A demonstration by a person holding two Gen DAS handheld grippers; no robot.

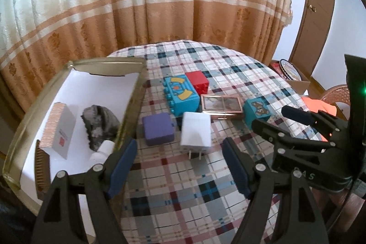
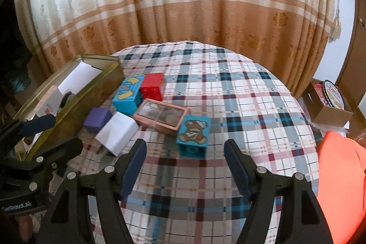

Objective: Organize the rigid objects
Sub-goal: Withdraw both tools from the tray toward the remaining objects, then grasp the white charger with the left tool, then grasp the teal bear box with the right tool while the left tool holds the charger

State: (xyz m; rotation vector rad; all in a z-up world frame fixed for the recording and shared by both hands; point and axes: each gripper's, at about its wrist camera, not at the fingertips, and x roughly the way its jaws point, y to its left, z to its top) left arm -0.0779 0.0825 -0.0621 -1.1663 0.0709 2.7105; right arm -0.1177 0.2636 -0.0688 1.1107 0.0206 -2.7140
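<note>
Tongs, left: left gripper (image 1: 179, 166) hangs over the checked tablecloth (image 1: 183, 202) with its jaws spread and nothing between them.
Tongs, right: right gripper (image 2: 185, 166) is likewise spread and empty, just beside the left one on its right.
Tin: gold tin (image 1: 131, 104) stands open at the left edge of the table; inside lie a small card box (image 1: 60, 129), a grey stone (image 1: 100, 125) and a white bottle (image 1: 103, 150).
Loose things: white charger (image 1: 196, 133), purple block (image 1: 157, 128), big blue brick (image 1: 180, 94), red brick (image 1: 197, 81), pink framed case (image 1: 221, 105) and bear brick (image 2: 194, 134) sit in a cluster mid-table, right of the tin.
Key relation: the charger lies straight ahead of the left gripper, near its fingertips, prongs toward the camera, its long axis running roughly along the gripper's pointing line, so the jaws would close across its short sides.
Other side: the bear brick lies just ahead of the right gripper, slightly left of centre.
Nearer hand: left for charger and purple block, and it is also next to the tin; right for the bear brick.
Likely step: reaching for the next piece to put into the tin.
</note>
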